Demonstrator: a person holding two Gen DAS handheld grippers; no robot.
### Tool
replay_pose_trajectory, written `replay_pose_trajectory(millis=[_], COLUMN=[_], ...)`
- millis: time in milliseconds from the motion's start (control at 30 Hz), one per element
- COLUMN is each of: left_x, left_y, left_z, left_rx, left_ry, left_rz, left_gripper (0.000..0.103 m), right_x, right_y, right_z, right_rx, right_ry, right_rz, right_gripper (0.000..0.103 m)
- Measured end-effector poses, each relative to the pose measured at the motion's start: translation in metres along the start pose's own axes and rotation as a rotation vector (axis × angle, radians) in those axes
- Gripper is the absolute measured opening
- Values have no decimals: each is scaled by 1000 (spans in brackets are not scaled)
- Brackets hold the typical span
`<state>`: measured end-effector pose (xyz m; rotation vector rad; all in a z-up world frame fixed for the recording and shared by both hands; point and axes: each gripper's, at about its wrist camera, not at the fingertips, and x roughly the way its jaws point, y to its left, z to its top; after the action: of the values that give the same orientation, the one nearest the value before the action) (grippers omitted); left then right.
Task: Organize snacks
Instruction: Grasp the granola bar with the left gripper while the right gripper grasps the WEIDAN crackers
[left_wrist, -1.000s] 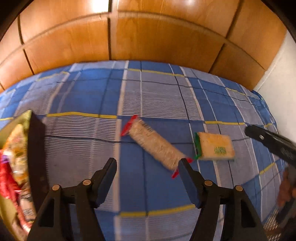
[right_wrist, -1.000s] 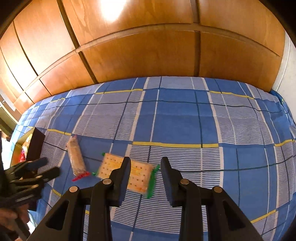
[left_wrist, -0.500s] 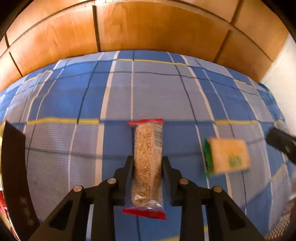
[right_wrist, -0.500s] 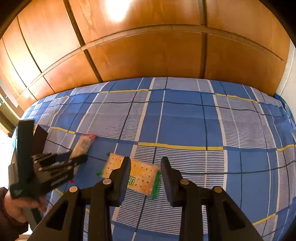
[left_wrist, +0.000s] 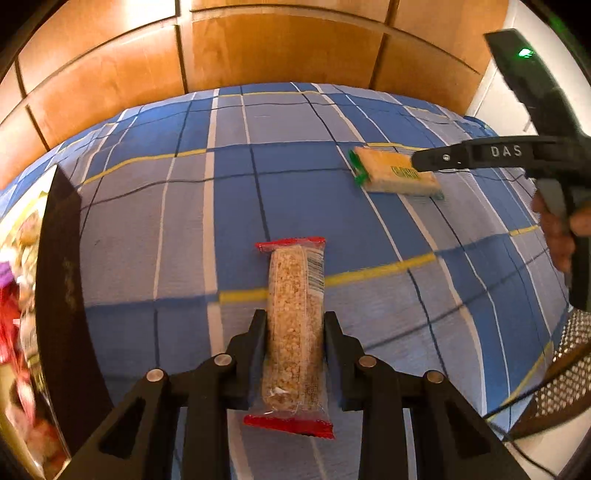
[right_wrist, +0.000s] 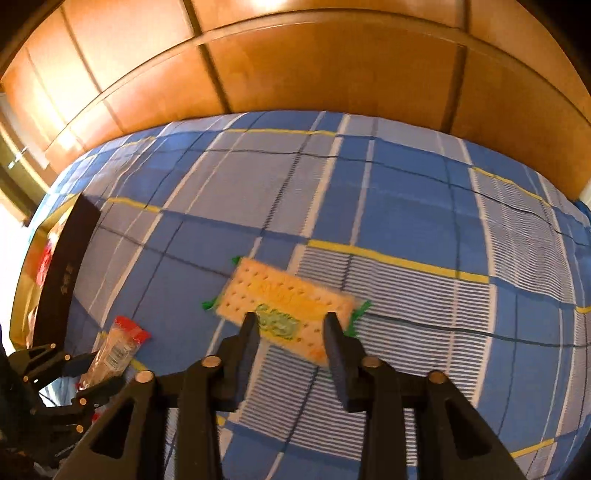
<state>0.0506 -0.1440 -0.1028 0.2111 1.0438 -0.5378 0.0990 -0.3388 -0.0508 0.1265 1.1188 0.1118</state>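
While clamped — granola bar fills left claw.

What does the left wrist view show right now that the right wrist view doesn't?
Only the left wrist view: the person's hand on the right gripper's handle, a black mesh basket, and the left gripper shut on the grain bar, seen close up.

Only the right wrist view: the right gripper, jaws opening, just above the cracker pack and not gripping it.

Both: the bar, the cracker pack, the checked blue cloth and the snack box at left.
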Motion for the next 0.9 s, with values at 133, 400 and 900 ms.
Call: replay_pose_trajectory(millis=[133,400,900], left_x=[-2,-2,-4], left_y=[6,8,9], left_z=[-7,-9,-14], left_rx=[0,-13,-27], left_ry=[-23,-37,-57], left_rz=[-16,-37,-37], left_gripper=[30,30,32], right_x=[3,25,44], right_y=[21,45,46], right_z=[-5,-2,11], right_rx=[-132,-479,-412], right_ry=[16,134,181], right_rz=[4,-152,-76], right_gripper=[59,64,47])
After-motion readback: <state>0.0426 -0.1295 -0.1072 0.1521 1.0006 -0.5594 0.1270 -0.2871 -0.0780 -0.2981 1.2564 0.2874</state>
